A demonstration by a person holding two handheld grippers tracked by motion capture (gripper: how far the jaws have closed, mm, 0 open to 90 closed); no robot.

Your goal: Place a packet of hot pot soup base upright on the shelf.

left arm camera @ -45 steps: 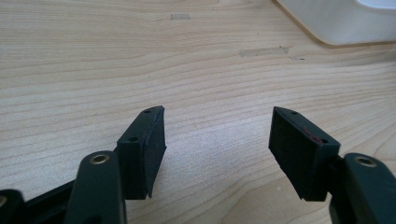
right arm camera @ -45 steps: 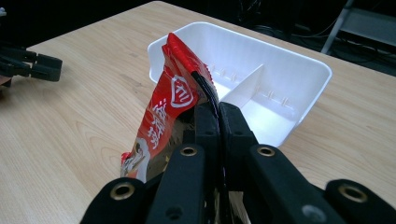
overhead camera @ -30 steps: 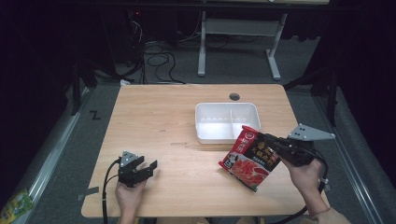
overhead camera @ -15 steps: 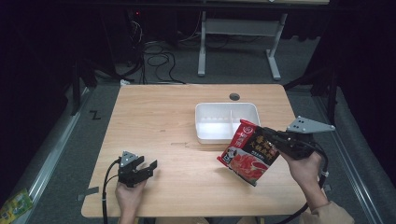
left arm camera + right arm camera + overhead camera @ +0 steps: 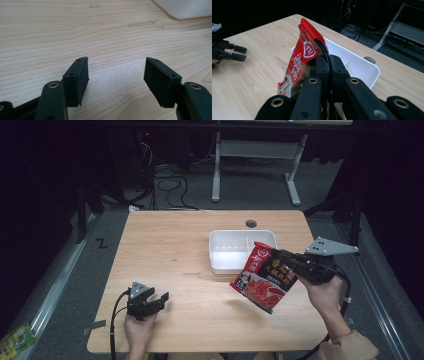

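Observation:
A red and black snack packet point(image 5: 263, 275) hangs in the air at the table's right side, just in front of the white tray point(image 5: 220, 251). My right gripper point(image 5: 290, 260) is shut on the packet's right edge. In the right gripper view the packet point(image 5: 300, 60) stands upright between the closed jaws of that gripper point(image 5: 328, 62), with the tray point(image 5: 362, 67) behind it. My left gripper point(image 5: 159, 301) rests low near the front left of the table, open, with only bare wood between its pads point(image 5: 78, 77).
The wooden table point(image 5: 170, 245) has a round cable hole point(image 5: 251, 223) behind the tray. Tape marks point(image 5: 141, 23) lie on the wood ahead of the left gripper. Beyond the far edge stand a desk frame point(image 5: 255, 165) and floor cables point(image 5: 165, 175).
My right gripper has lifted the packet a little and carried it slightly back toward the tray. The left gripper has stayed where it was.

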